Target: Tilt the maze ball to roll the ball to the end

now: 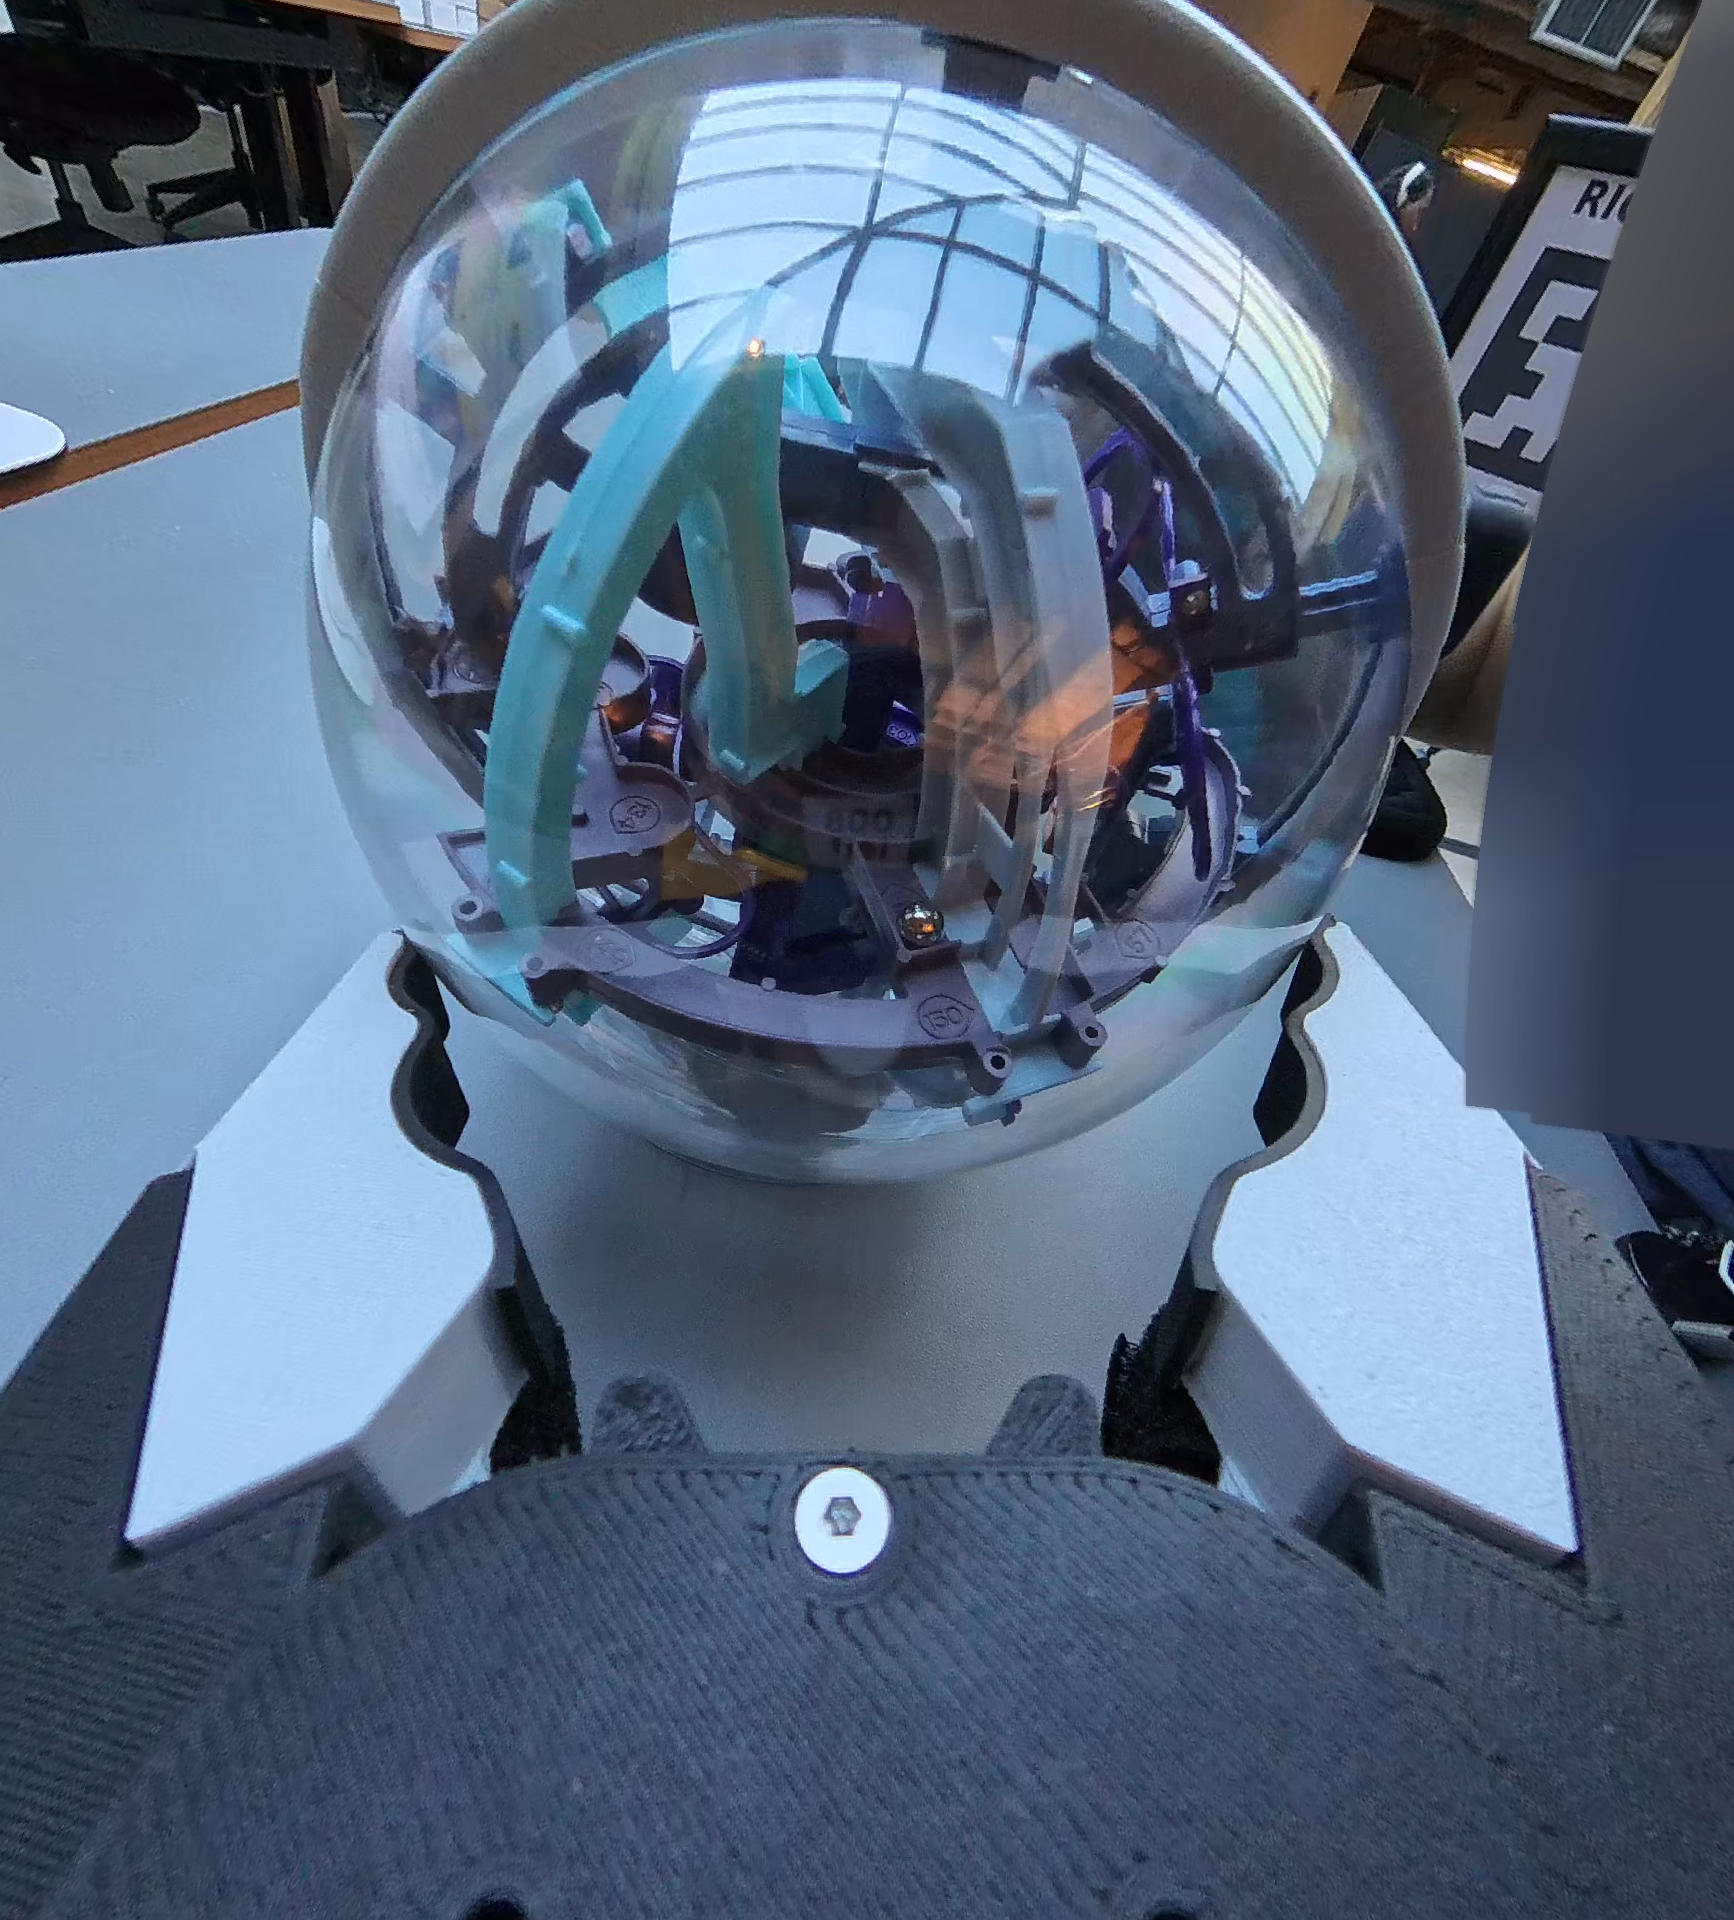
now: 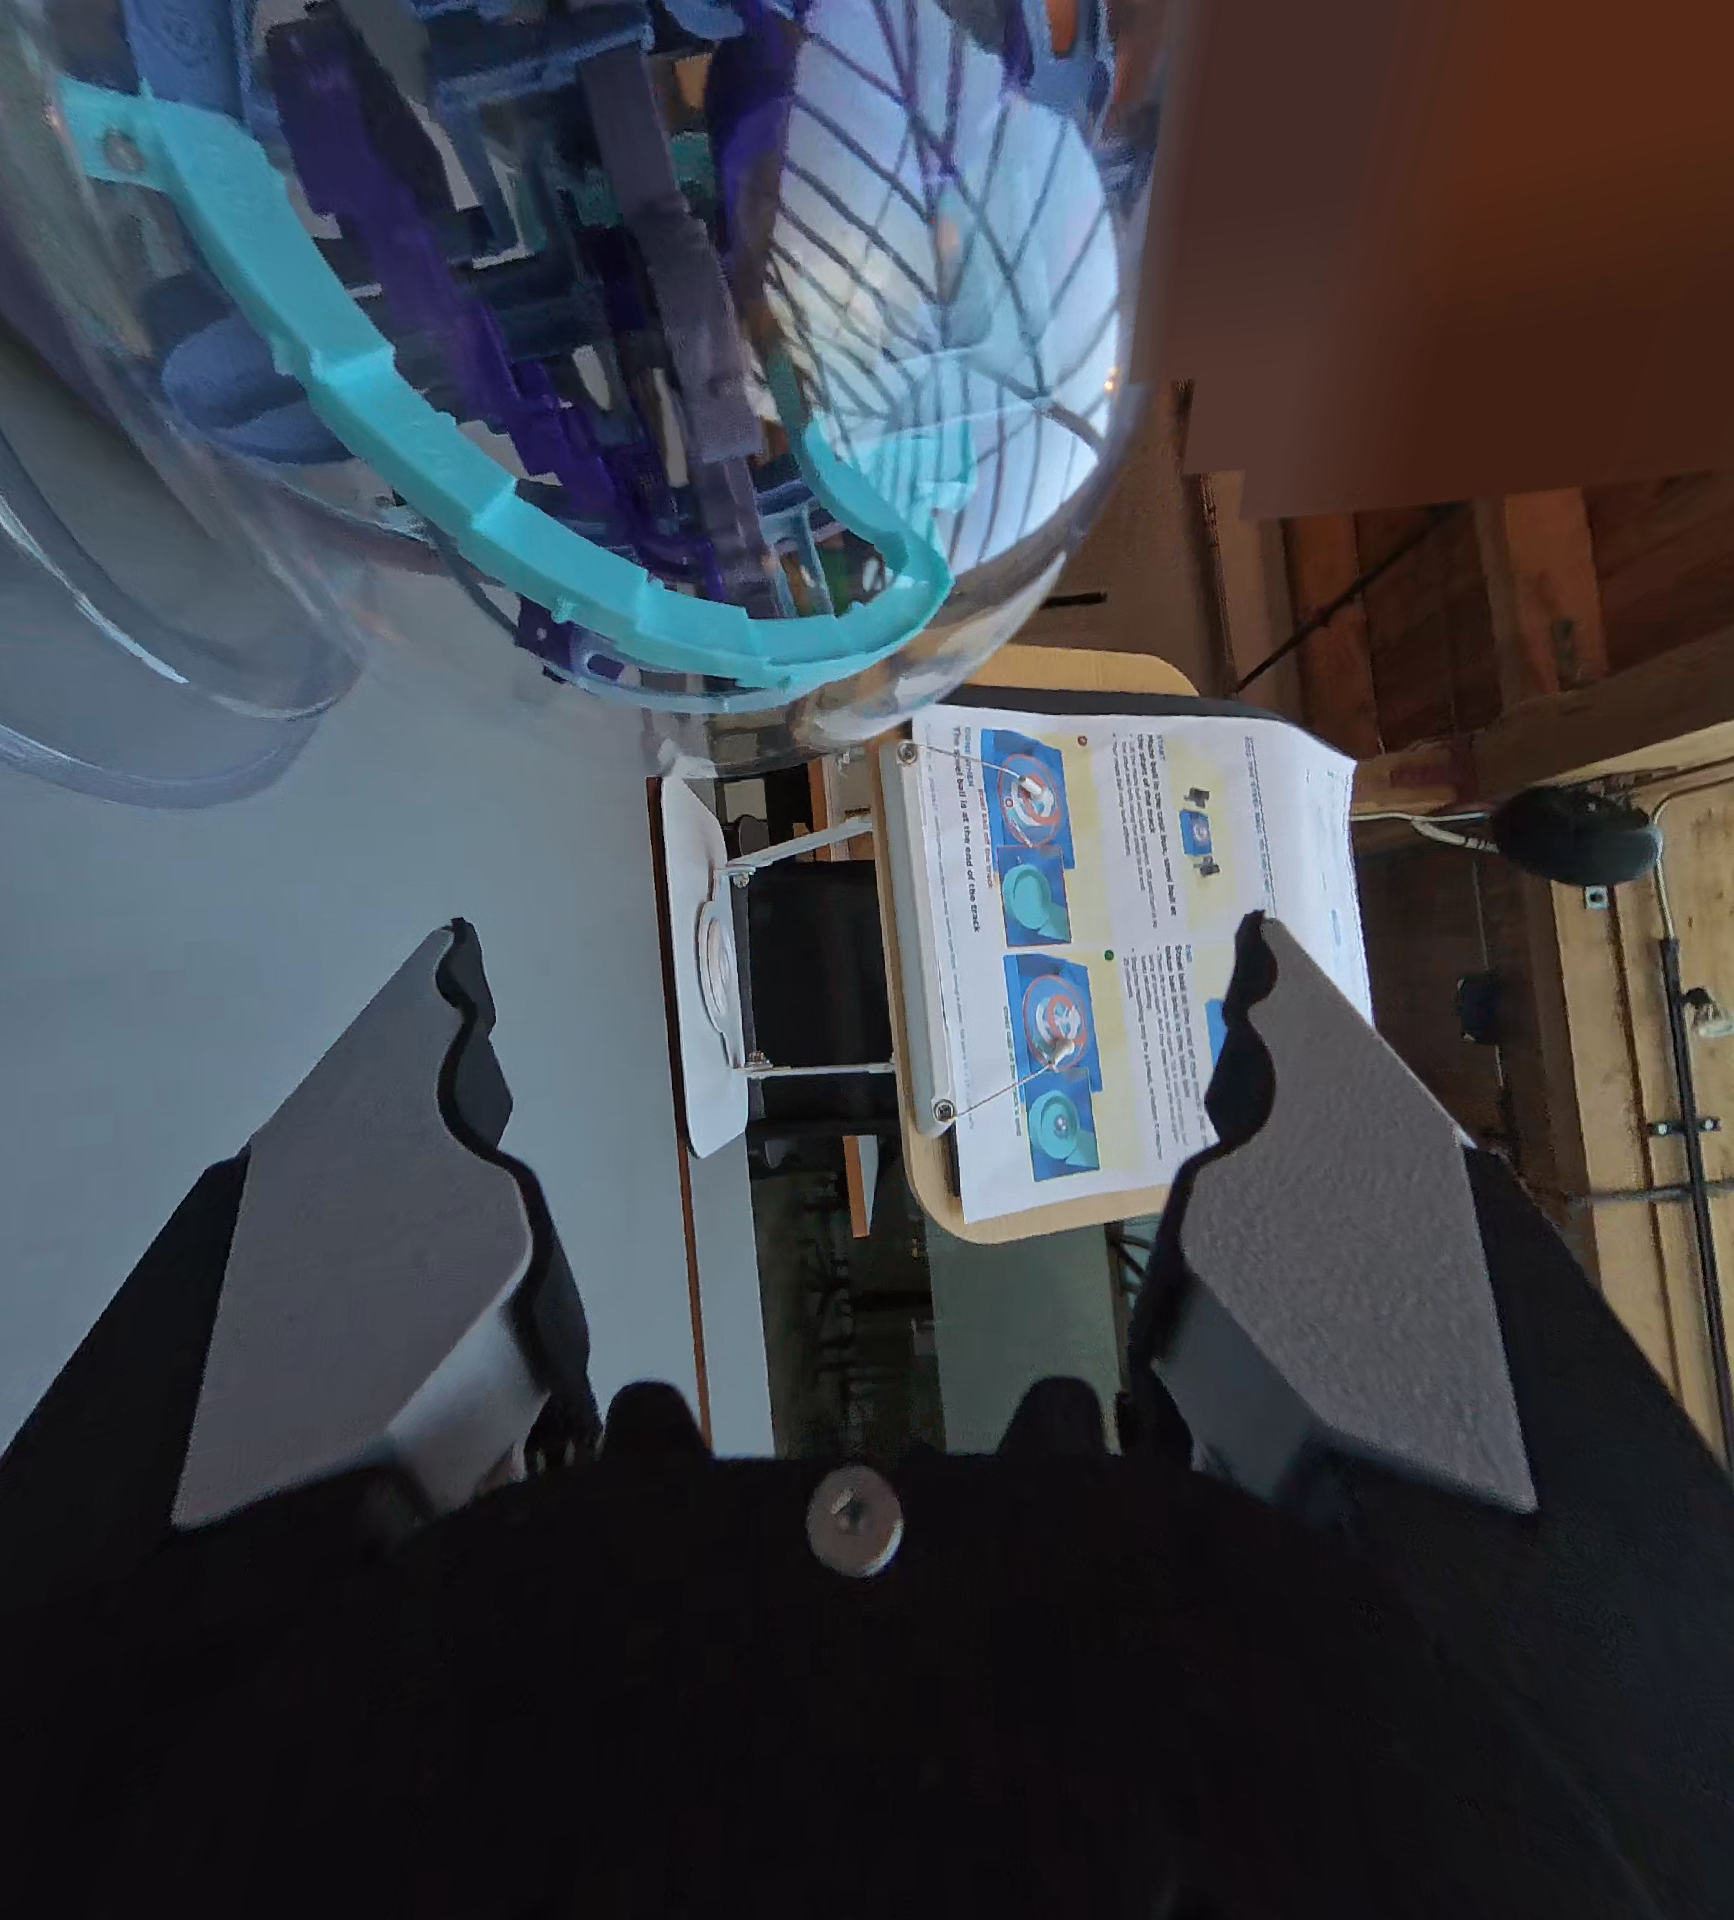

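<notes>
1. Between the spread fingers of the left tool (image 1: pixel 858 966) sits the maze ball (image 1: pixel 873 623), its clear shell resting on the grey bench (image 1: pixel 115 727); the tips touch its lower sides, though a firm clamp cannot be told.
2. The small steel ball (image 1: pixel 920 922) lies low on a brown track near the front.
3. The right tool (image 2: pixel 858 971) is rolled sideways, jaws apart and empty, just below the sphere.
4. Best practice, I judge: tilt slowly and slightly, watching the steel ball, since a quick roll would likely drop it off the track.
</notes>
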Demonstrator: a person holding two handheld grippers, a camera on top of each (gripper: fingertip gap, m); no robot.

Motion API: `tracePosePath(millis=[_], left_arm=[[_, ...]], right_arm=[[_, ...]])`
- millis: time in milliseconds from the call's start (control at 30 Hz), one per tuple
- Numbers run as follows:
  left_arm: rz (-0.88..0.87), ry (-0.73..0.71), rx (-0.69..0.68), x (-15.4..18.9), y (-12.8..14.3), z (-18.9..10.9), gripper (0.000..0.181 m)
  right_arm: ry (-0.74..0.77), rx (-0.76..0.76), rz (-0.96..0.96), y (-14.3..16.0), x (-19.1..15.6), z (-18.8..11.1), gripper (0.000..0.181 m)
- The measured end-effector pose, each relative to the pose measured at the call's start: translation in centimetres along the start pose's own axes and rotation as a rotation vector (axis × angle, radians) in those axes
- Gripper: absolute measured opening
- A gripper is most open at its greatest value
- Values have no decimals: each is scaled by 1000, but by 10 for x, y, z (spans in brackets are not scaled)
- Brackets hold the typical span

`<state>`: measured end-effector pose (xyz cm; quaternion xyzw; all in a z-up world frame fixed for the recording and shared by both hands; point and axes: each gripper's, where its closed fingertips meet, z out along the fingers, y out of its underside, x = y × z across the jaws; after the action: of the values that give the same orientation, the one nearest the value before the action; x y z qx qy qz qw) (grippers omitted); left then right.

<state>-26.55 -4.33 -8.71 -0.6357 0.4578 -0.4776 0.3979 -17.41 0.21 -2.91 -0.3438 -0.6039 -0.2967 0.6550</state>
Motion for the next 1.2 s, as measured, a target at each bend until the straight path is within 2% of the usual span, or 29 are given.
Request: tracePosePath(millis=[67, 100, 267, 433, 533, 600, 700, 833, 933, 1200], left_arm=[[-2, 2, 0, 0, 0, 0, 155], [-3, 3, 1, 0, 1, -1, 155], [-9, 9, 0, 0, 1, 0, 155], [-12, 9, 0, 0, 1, 0, 155], [-13, 9, -1, 0, 1, 0, 155], [-14, 9, -2, 0, 1, 1, 155], [-14, 9, -2, 0, 1, 1, 155], [-14, 8, -1, 0, 1, 1, 155], [-14, 7, -4, 0, 1, 1, 155], [-13, 7, -8, 0, 1, 2, 155]], right_arm=[[8, -29, 63, 2, 4, -9, 139], [10, -42, 109, 8, 1, -23, 139], [-4, -109, 380, 4, 3, -46, 137], [-65, -86, 739, -27, 2, -59, 141], [-169, -43, 1100, -52, -7, -59, 153], [-228, 7, 1250, -72, -11, -58, 153], [-215, -26, 1300, -87, -10, -48, 153], [-201, -115, 1242, -101, -12, -30, 152], [-200, -147, 1214, -103, -16, -22, 150], [-230, -139, 1341, -94, -12, -14, 139]])
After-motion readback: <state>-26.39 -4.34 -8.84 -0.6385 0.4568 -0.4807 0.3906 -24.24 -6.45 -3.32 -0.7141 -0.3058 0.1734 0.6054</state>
